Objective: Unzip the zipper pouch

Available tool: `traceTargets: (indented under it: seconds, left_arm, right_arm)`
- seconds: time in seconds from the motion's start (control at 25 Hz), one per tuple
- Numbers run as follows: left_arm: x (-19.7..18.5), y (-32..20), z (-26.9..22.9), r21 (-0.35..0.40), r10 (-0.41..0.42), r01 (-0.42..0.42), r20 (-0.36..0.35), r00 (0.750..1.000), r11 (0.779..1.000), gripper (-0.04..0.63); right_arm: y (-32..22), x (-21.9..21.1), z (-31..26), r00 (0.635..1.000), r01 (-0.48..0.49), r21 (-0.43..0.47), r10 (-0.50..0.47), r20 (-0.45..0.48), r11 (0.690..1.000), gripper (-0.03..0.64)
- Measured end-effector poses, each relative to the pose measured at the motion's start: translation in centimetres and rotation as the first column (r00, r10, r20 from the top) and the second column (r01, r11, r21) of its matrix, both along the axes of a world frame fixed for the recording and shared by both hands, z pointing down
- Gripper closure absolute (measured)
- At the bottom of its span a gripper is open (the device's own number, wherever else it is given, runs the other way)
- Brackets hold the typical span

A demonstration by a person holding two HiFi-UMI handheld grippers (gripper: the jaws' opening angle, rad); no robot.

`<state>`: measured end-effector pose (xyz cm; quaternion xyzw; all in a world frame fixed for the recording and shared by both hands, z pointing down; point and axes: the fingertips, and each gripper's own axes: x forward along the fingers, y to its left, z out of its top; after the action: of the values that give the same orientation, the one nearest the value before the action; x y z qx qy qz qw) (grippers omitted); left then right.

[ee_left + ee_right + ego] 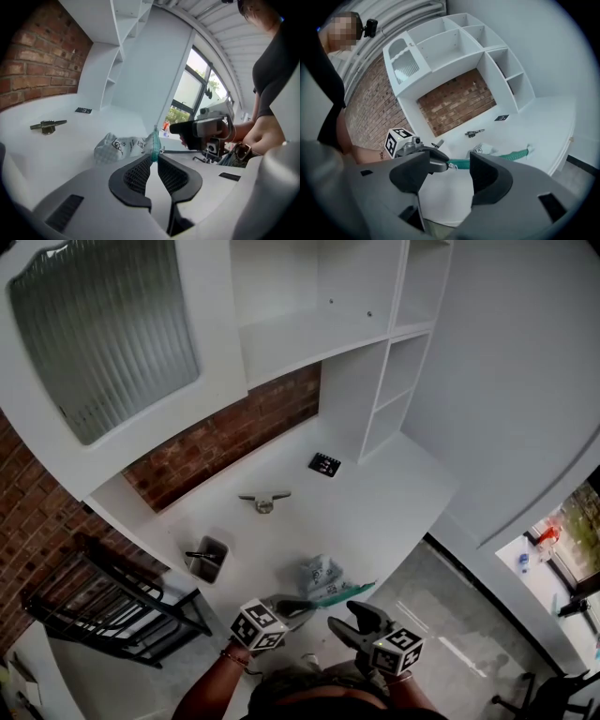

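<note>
The zipper pouch (321,575) is a small clear printed bag with a green zipper band (345,593), and it lies near the front edge of the white desk (394,502). My left gripper (302,607) is shut on the near end of that green band (154,146), with the pouch body (119,146) just beyond its tips. My right gripper (349,617) stands to the right of it, jaws apart. In the right gripper view the small metal zipper pull (450,165) hangs between the open jaws of the right gripper (451,161), and the pads do not press on it.
A metal key-like piece (264,501) and a black marker tag (324,464) lie farther back on the desk. A small grey box (206,559) sits at the desk's left end. White shelves (403,371) stand behind, a black rack (112,606) is on the floor at left.
</note>
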<state>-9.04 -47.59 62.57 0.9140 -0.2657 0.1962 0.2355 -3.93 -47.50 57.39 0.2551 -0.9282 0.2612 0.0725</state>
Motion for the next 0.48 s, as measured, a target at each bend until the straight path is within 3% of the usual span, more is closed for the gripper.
traceTargets:
  seconds: [0.2, 0.48]
  left_arm:
    - [-0.2, 0.4, -2.6, 0.022, -0.027, 0.029, -0.08, 0.996, 0.999, 0.545]
    - [-0.9, 1.8, -5.4, 0.05, -0.053, 0.059, -0.113, 0.992, 0.997, 0.545]
  right_arm:
    - [0.6, -1.2, -0.4, 0.999, 0.048, 0.028, -0.048, -0.006, 0.998, 0.353]
    - [0.9, -3.0, -2.4, 0.995, 0.087, 0.059, -0.089, 0.034, 0.994, 0.375]
